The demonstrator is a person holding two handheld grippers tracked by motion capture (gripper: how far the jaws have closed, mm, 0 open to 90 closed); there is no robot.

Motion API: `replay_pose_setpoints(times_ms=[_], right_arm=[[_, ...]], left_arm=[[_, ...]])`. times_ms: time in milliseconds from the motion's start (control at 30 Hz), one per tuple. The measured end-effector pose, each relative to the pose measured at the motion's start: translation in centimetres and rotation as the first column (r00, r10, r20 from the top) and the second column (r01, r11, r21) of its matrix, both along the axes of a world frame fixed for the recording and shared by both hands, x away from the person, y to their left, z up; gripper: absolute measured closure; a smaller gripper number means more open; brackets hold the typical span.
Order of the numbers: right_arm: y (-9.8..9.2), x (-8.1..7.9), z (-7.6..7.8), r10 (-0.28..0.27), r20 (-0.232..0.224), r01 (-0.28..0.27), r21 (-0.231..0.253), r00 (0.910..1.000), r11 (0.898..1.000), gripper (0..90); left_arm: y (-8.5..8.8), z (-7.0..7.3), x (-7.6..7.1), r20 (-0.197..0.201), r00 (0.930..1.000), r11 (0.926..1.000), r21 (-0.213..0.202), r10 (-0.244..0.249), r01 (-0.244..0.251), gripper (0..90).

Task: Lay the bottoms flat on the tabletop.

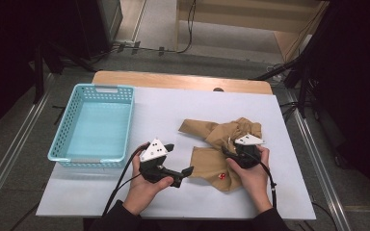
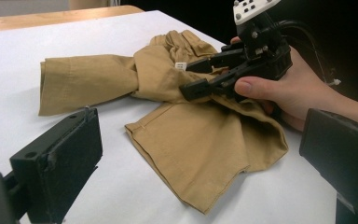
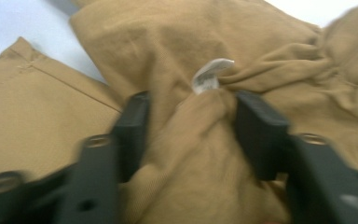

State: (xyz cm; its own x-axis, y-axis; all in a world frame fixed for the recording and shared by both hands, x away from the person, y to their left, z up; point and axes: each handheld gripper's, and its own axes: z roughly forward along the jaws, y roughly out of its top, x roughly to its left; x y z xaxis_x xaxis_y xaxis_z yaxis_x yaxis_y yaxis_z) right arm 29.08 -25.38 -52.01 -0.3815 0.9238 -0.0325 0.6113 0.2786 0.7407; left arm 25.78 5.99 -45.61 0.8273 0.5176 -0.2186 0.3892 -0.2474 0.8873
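My work surface is a wooden table covered by a white sheet. On the sheet's left part stands a light blue perforated plastic basket. On its right part lies a crumpled tan cloth garment, one leg stretched toward the basket.

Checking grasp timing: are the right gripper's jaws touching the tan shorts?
Touching. In the right gripper view, the right gripper has a raised fold of the tan shorts bunched between both jaws, fabric against their inner faces.
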Motion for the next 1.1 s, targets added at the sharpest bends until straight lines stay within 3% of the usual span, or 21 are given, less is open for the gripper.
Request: replay_pose_setpoints(times_ms=[167, 367, 567, 600, 667, 700, 733, 800, 867, 933, 967, 1000, 1033, 1067, 1100], right_arm=[[-0.6, -0.3, 0.0, 0.008, 0.026, -0.008, 0.010, 0.9996, 1.000, 74.2], [-0.4, -1.1, 0.1, 0.090, 0.042, -0.092, 0.036, 0.9950, 0.995, 77.3], [0.3, -2.1, 0.2, 0.181, 0.053, -0.184, 0.061, 0.9821, 0.981, 77.2], [0.8, -2.5, 0.4, 0.223, 0.063, -0.226, 0.050, 0.9728, 0.973, 77.2], [1.0, -2.8, 0.4, 0.242, 0.068, -0.245, 0.047, 0.9679, 0.968, 77.2], [1.4, -3.3, 0.6, 0.284, 0.084, -0.290, 0.057, 0.9550, 0.955, 77.2], [1.4, -3.3, 0.6, 0.284, 0.084, -0.290, 0.057, 0.9550, 0.955, 77.2], [1.7, -3.7, 0.9, 0.321, 0.097, -0.329, 0.085, 0.9422, 0.940, 77.2], [2.1, -4.5, 1.3, 0.350, 0.106, -0.359, 0.082, 0.9307, 0.930, 77.2], [2.2, -4.7, 1.5, 0.363, 0.110, -0.372, 0.082, 0.9254, 0.925, 77.2], [2.3, -5.0, 1.6, 0.377, 0.117, -0.387, 0.081, 0.9189, 0.919, 77.2], [2.5, -5.4, 1.9, 0.410, 0.135, -0.422, 0.076, 0.9019, 0.903, 77.2], [2.5, -5.4, 1.9, 0.410, 0.135, -0.422, 0.076, 0.9019, 0.903, 77.2], [2.7, -5.8, 2.1, 0.440, 0.146, -0.453, 0.072, 0.8862, 0.889, 77.1], [2.7, -5.8, 2.1, 0.440, 0.146, -0.453, 0.072, 0.8862, 0.889, 77.1]], left_arm=[[-0.1, -0.1, 0.0, -0.004, 1.0000, 1.0000, 0.003, -0.001, 0.001, 0.0], [-0.1, -0.1, 0.0, -0.007, 1.0000, 1.0000, 0.005, -0.003, 0.003, 0.0], [0.0, -0.4, 0.0, -0.011, 0.9999, 0.9999, 0.016, -0.003, 0.003, 0.0], [-0.1, -0.5, 0.0, -0.012, 0.9999, 0.9998, 0.019, -0.004, 0.004, 0.0], [-0.1, -0.7, 0.0, -0.017, 0.9998, 0.9996, 0.026, -0.007, 0.008, 0.0], [-0.1, -0.8, 0.0, -0.020, 0.9997, 0.9996, 0.028, -0.011, 0.011, 0.0], [-0.2, -0.8, 0.0, -0.020, 0.9998, 0.9995, 0.032, -0.009, 0.009, 0.0], [-0.1, -0.9, 0.0, -0.022, 0.9997, 0.9992, 0.038, -0.009, 0.010, 0.0], [-0.2, -1.1, 0.1, -0.027, 0.9996, 0.9990, 0.045, -0.004, 0.005, 0.0], [-0.1, -1.3, 0.2, -0.031, 0.9995, 0.9984, 0.057, 0.004, -0.002, 0.0], [-0.1, -1.5, 0.3, -0.035, 0.9994, 0.9981, 0.061, 0.005, -0.003, 0.0], [-0.1, -1.8, 0.4, -0.039, 0.9992, 0.9976, 0.069, 0.008, -0.006, 0.0], [-0.2, -2.1, 0.5, -0.045, 0.9989, 0.9971, 0.075, 0.009, -0.006, 0.0], [-0.3, -2.7, 0.7, -0.057, 0.9983, 0.9958, 0.091, 0.011, -0.006, 0.0], [-0.3, -2.7, 0.7, -0.057, 0.9983, 0.9958, 0.091, 0.011, -0.006, 0.0]])
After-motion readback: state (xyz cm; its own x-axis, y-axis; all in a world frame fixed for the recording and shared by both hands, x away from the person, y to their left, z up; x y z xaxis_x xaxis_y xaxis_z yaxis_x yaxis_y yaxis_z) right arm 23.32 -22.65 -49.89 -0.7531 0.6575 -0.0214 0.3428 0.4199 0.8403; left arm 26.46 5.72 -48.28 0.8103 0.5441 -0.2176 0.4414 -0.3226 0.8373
